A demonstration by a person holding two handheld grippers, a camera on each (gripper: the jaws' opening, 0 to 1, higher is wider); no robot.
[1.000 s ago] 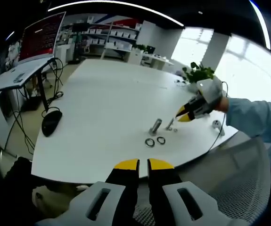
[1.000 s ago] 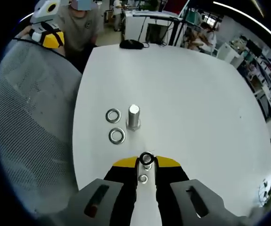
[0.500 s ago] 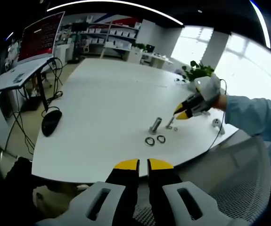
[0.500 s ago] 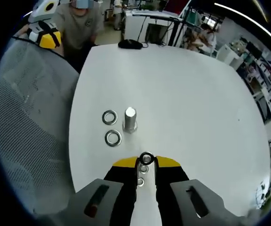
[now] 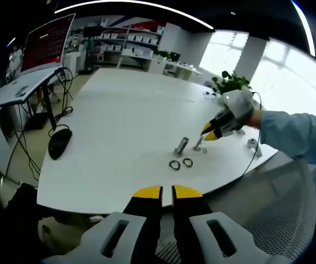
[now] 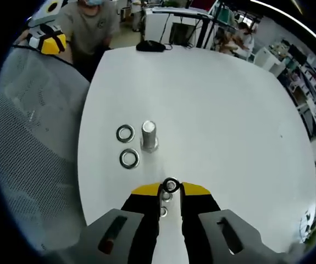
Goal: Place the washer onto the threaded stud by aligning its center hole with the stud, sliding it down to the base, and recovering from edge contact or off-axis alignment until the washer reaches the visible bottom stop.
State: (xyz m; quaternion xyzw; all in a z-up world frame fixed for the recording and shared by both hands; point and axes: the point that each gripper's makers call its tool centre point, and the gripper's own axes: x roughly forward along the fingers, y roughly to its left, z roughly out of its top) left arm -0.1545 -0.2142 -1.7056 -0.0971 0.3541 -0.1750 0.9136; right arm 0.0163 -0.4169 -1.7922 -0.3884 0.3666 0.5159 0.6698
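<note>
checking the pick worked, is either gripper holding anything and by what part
The right gripper holds a small dark washer, pinched by its rim at the jaw tips, its hole visible above them. The left gripper is shut and holds nothing.

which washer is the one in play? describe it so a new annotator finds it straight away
On the white table, find the upright threaded stud with two loose washers lying flat beside it. Come toward the camera to the right gripper, yellow at its tips. The washer in play is the small dark ring pinched there: unlike the flat pair, it is off the table and held on edge.
</note>
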